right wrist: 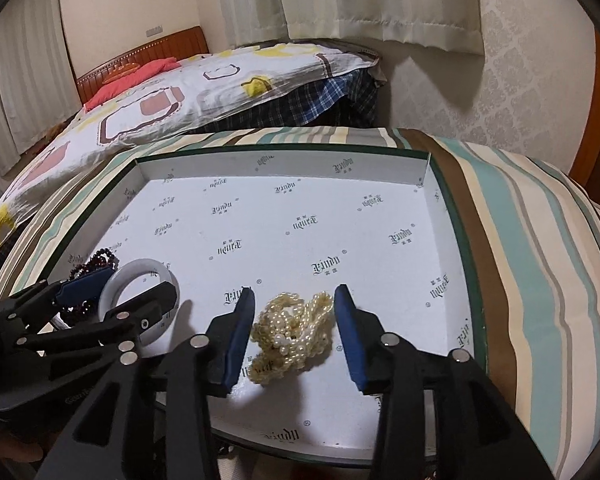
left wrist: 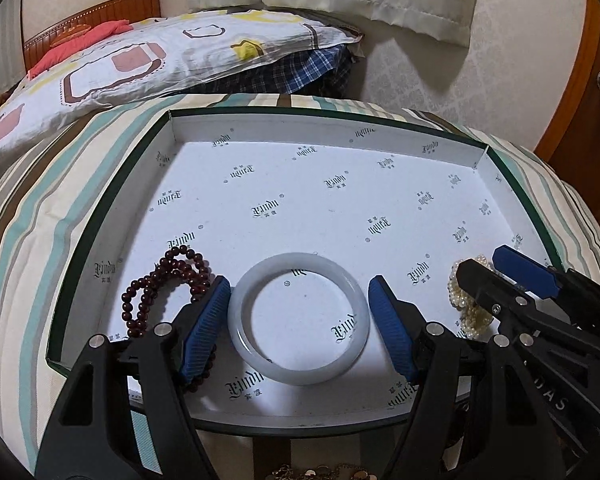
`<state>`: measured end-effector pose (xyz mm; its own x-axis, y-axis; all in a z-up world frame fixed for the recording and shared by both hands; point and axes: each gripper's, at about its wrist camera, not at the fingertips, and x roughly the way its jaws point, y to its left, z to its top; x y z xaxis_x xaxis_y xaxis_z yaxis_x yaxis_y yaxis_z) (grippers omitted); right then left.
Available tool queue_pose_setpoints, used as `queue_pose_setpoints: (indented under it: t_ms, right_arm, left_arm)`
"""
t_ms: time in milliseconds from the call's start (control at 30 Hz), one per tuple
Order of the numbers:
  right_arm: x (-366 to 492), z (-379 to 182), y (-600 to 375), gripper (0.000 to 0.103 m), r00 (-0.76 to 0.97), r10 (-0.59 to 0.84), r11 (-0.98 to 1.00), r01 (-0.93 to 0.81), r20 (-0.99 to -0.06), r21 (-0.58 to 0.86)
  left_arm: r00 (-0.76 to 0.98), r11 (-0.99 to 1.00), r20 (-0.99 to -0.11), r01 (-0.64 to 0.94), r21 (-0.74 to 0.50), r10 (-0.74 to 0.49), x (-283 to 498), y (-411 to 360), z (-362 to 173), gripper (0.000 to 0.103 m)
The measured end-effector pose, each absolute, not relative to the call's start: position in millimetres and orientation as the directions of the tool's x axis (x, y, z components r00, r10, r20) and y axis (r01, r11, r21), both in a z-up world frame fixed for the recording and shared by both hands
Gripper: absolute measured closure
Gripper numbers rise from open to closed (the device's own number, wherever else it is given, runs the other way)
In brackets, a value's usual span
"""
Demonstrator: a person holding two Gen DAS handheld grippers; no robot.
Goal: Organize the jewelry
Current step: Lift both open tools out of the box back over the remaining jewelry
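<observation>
The white bangle (left wrist: pixel 298 318) lies flat on the floor of the box lid (left wrist: pixel 320 120), in the lower middle of the left wrist view. The left tool (left wrist: pixel 300 320) is wide open around it, one blue pad on each side, and I judge that neither pad presses it yet. The bangle looks stiff, smooth and probably slippery; it could break if it falls, so a hold across its outer rim, low and even, seems best.

The pearl strand (right wrist: pixel 292 334) is a soft loose heap in the lower middle of the right wrist view. The right tool (right wrist: pixel 294 336) stands open with the heap between its pads and holds nothing. Such a strand is light and limp, so it will hang and slide; I would take the thick middle of the bunch.

The dark red bead bracelet (left wrist: pixel 168 292) lies at the lower left in the left view, partly under the left pad.

The left view shows the bangle whole and only an edge of the pearls. The right view shows the whole heap, while the bangle at lower left is half hidden behind the other tool.
</observation>
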<state>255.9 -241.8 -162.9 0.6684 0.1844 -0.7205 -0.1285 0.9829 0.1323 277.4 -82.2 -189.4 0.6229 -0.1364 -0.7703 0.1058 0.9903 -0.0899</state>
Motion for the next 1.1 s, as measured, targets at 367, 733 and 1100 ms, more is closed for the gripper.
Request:
queue_pose_setpoints:
  t_ms: [367, 733, 1100]
  right_arm:
    - [229, -133, -248, 0.059, 0.745, 0.166, 0.986, -0.118, -0.645, 0.118]
    - [169, -116, -259, 0.059, 0.793, 0.119, 0.993, -0.082, -0.598, 0.088]
    - [125, -119, -254, 0.059, 0.792, 0.107, 0.994, -0.077, -0.6, 0.076]
  left_arm:
    - [0.716, 0.991, -0.685, 0.091, -0.097, -0.133, 248, -70, -149, 0.033]
    - [0.799, 0.993, -0.592, 0.062, -0.096, -0.107, 184, -48, -117, 0.033]
    - [0.795, 0.993, -0.597, 0.061, -0.098, -0.108, 135, -38, -120, 0.033]
